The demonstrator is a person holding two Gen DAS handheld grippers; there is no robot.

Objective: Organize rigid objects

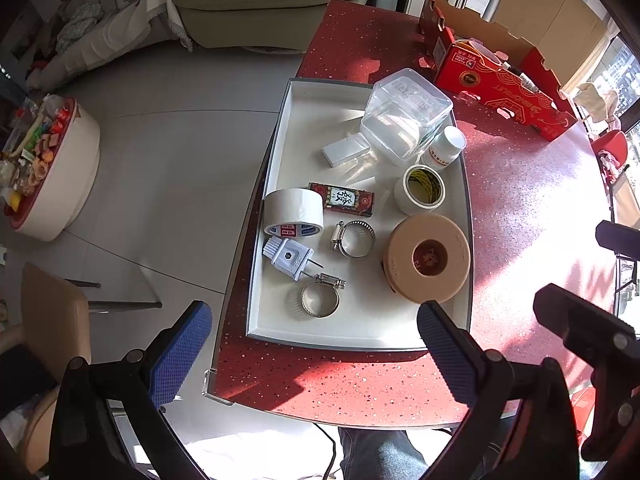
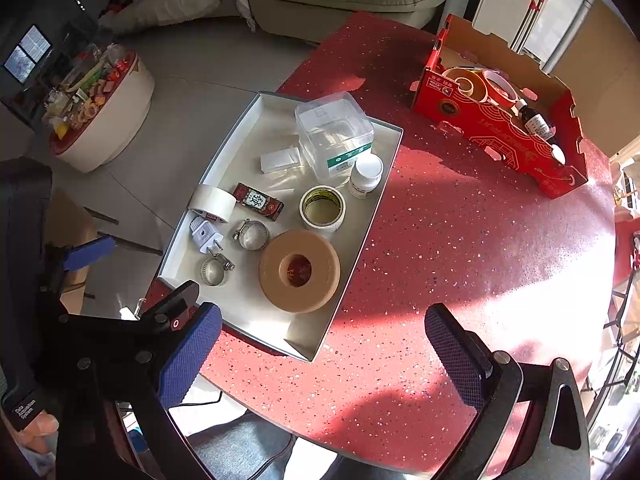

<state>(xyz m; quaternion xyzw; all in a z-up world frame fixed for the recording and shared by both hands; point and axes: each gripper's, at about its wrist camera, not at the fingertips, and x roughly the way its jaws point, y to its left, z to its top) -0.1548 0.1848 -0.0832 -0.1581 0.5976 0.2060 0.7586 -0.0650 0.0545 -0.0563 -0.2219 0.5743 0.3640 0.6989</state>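
A white tray (image 1: 276,168) (image 2: 224,152) on the red speckled table (image 1: 520,208) holds a large tan tape roll (image 1: 427,258) (image 2: 299,271), a white tape roll (image 1: 293,212), a yellowish tape roll (image 1: 420,190), two metal hose clamps (image 1: 354,238) (image 1: 320,296), a white plug (image 1: 288,258), a dark red box (image 1: 342,199), a clear plastic box (image 1: 406,114), a white bottle (image 1: 444,148) and a small white block (image 1: 346,151). My left gripper (image 1: 316,344) is open and empty, above the tray's near edge. My right gripper (image 2: 324,352) is open and empty, near the tray's right corner.
A red cardboard box (image 2: 500,132) (image 1: 504,92) with tape rolls and a dark bottle (image 2: 534,122) stands at the table's far right. A sofa (image 1: 276,4), a round stool loaded with small items (image 1: 52,168) and a chair (image 1: 48,320) stand on the floor to the left.
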